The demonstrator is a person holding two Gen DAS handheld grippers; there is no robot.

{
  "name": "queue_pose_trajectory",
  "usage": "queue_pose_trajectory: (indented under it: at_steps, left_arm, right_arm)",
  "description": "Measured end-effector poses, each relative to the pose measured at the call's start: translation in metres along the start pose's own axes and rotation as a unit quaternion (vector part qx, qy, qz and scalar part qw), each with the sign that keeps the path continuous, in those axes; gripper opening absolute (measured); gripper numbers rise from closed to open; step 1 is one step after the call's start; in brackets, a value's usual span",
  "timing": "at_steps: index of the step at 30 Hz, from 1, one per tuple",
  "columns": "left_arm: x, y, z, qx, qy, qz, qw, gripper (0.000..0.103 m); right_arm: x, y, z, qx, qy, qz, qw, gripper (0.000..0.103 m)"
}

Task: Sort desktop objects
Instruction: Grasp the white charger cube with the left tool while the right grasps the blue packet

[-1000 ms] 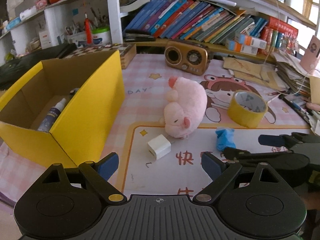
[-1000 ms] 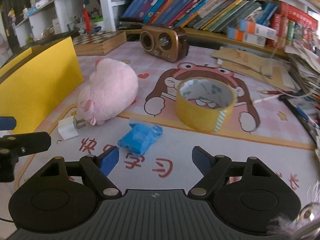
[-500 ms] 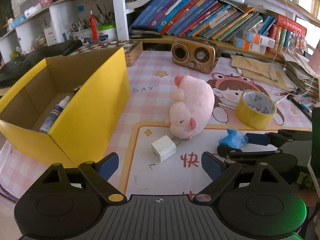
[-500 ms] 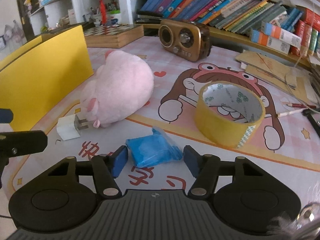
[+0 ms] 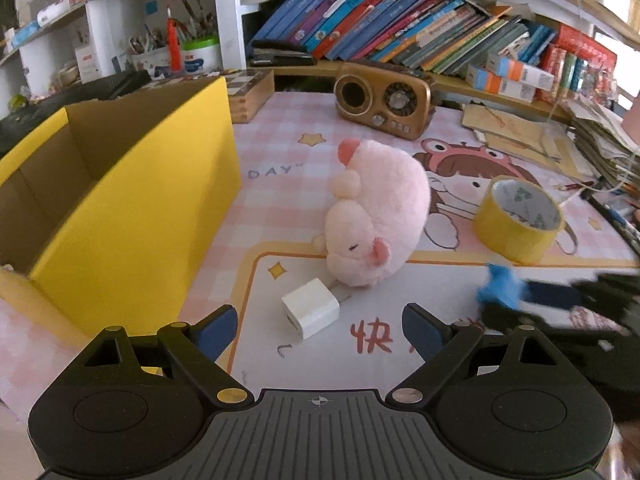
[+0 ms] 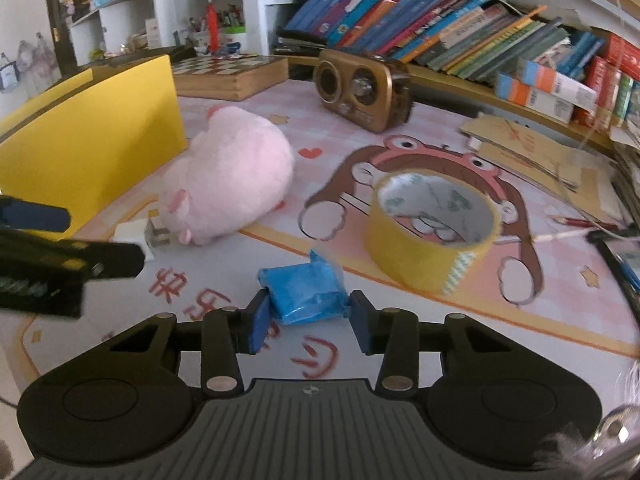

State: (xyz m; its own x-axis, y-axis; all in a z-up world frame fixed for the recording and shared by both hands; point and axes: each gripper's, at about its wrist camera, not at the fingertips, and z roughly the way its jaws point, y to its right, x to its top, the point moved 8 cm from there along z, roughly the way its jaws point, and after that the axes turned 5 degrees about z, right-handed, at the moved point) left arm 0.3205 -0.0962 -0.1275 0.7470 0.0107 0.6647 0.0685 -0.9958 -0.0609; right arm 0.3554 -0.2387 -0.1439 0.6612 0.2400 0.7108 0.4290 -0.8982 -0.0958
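Observation:
My right gripper (image 6: 308,320) is shut on a blue soft packet (image 6: 306,290), both blue pads pressing its sides just above the mat. In the left wrist view the packet (image 5: 498,286) shows blurred at the right, in those fingers. My left gripper (image 5: 319,330) is open, its jaws closing slightly, with a white plug charger (image 5: 311,313) lying on the mat between and just ahead of its fingertips, untouched. A pink plush pig (image 5: 376,220) lies right behind the charger. A yellow tape roll (image 6: 432,232) stands behind the packet to the right.
An open yellow cardboard box (image 5: 132,216) stands at the left, close to the left gripper. A brown radio (image 5: 382,98) and a wooden chessboard box (image 6: 232,76) sit at the back below the bookshelf. Papers and pens (image 6: 532,160) crowd the right edge.
The right gripper went from wide open around the blue packet to shut on it. The left gripper moved forward and down, so the white charger now lies between its fingertips.

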Motion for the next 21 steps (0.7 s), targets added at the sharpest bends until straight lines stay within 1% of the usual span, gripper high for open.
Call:
queue_pose_trajectory:
  at_steps: [1,2,3,4,6,7,9,14,17,21]
  left_arm:
    - [0.001,0.0,0.005,0.003,-0.001,-0.005,1.0,0.089]
    - [0.002,-0.001,0.01,0.006,0.0,-0.009,0.9999,0.086]
    - [0.003,0.0,0.014,0.007,-0.002,-0.011,0.9999,0.079]
    - [0.003,0.0,0.019,0.009,-0.007,-0.013,0.9998,0.069]
    - [0.002,0.0,0.027,0.01,-0.019,-0.023,0.9995,0.055]
    - [0.001,0.0,0.03,0.006,-0.022,-0.029,0.9993,0.05]
    - [0.001,0.0,0.034,0.01,-0.02,-0.032,0.9992,0.046]
    - [-0.001,-0.003,0.03,-0.002,-0.015,-0.036,0.9992,0.045]
    - [-0.001,-0.004,0.022,-0.009,-0.01,-0.029,0.9995,0.045]
    - [-0.003,-0.008,0.007,-0.02,-0.005,-0.025,0.9995,0.045]
  right_arm:
    - [-0.002,0.001,-0.002,-0.001,-0.002,0.003,1.0,0.039]
    - [-0.005,0.003,-0.003,-0.001,-0.004,0.005,1.0,0.039]
    - [-0.007,0.003,-0.005,-0.001,-0.006,0.007,1.0,0.039]
    - [-0.008,0.003,-0.006,0.0,-0.008,0.008,1.0,0.039]
    - [-0.01,0.002,-0.008,0.001,-0.01,0.006,1.0,0.039]
    - [-0.011,0.002,-0.009,0.002,-0.011,0.004,1.0,0.039]
    - [-0.012,0.001,-0.01,0.002,-0.011,0.002,1.0,0.04]
    - [-0.013,0.003,-0.009,-0.001,-0.013,0.003,1.0,0.041]
    - [-0.012,0.004,-0.008,-0.002,-0.013,0.004,1.0,0.041]
    - [-0.011,0.002,-0.004,-0.001,-0.014,-0.001,1.0,0.046]
